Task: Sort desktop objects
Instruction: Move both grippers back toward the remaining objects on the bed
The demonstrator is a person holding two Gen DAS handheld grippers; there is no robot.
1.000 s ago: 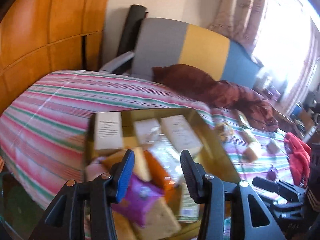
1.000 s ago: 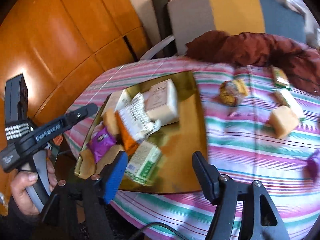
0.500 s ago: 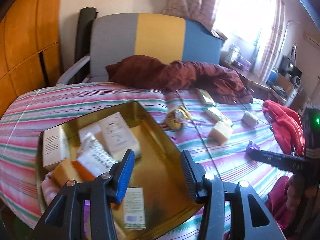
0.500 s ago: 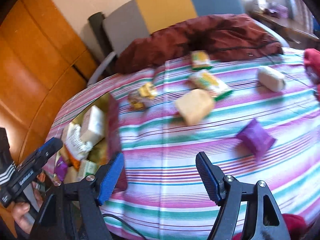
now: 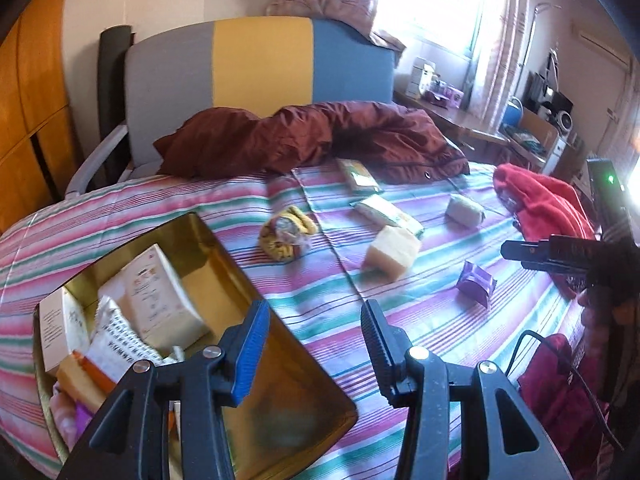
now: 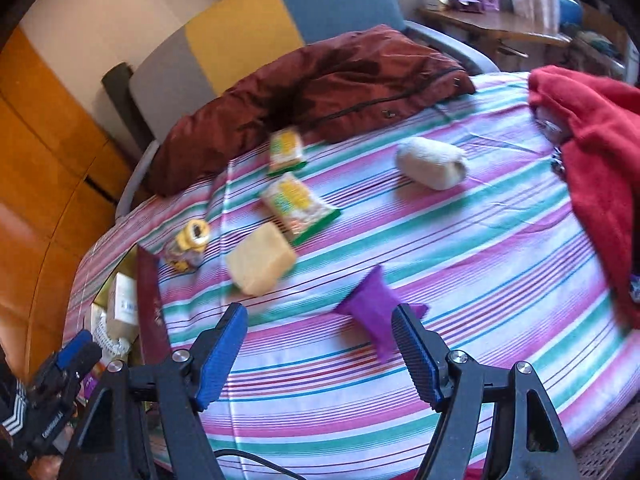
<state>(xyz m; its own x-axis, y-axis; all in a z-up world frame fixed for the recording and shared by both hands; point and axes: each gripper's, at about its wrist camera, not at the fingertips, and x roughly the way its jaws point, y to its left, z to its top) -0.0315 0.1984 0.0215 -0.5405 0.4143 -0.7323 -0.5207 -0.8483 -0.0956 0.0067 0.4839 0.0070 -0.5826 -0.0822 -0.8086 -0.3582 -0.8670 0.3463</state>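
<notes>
A gold tray (image 5: 224,264) on the striped tablecloth holds several boxes and packets. Loose on the cloth lie a purple packet (image 6: 370,306), a tan block (image 6: 262,264), two green-edged snack packs (image 6: 298,202), a beige roll (image 6: 432,163) and a yellow wrapped snack (image 6: 188,246). My left gripper (image 5: 314,346) is open and empty over the tray's right edge. My right gripper (image 6: 320,354) is open and empty, just in front of the purple packet, which sits near its right finger.
A dark red jacket (image 5: 316,140) lies at the table's far edge before a grey, yellow and blue chair (image 5: 260,68). A red cloth (image 6: 592,152) covers the right side. Orange wooden panels (image 6: 36,152) stand at left.
Both grippers have swung right, away from the tray toward the loose items. The right gripper has come close to the purple packet. Both stay open and empty.
</notes>
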